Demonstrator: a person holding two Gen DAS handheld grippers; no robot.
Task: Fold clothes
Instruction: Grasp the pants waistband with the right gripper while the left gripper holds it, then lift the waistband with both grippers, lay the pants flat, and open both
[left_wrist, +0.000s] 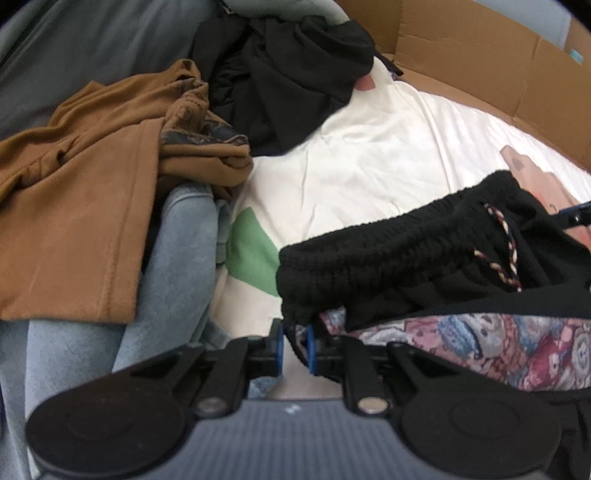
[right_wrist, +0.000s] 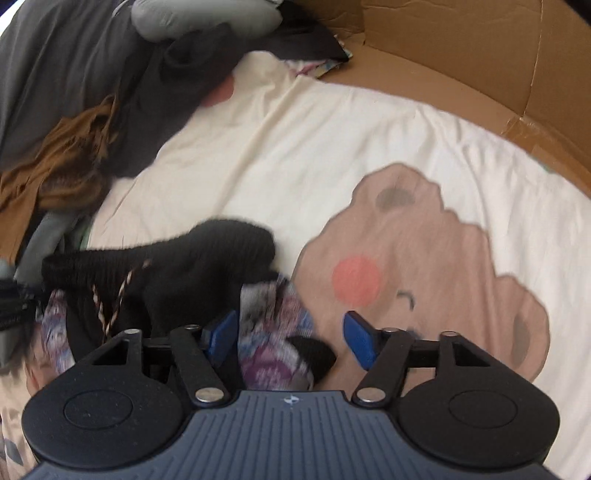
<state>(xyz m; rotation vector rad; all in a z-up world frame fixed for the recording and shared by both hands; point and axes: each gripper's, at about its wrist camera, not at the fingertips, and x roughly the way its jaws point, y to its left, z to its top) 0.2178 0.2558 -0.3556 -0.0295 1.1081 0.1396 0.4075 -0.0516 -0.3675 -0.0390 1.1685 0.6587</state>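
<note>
Pinching the black waistband (left_wrist: 388, 254) of the patterned shorts (left_wrist: 498, 350), the left gripper (left_wrist: 294, 347) is seen with its jaws narrow on the fabric, over the cream bedsheet (left_wrist: 369, 166). Only the right wrist view shows the right gripper (right_wrist: 290, 338): its jaws stand apart, shorts cloth between them, unpressed. Brown garment (left_wrist: 74, 229) and cardboard (left_wrist: 480, 55) are clearest in the left.

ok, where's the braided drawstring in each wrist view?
Left wrist: braided drawstring at right of centre, hanging from the black ribbed waistband that the left gripper pinches at its lower left corner.
Right wrist: drawstring at lower left, below the same waistband.
Shared landmark: brown garment, on the left in both views.
</note>
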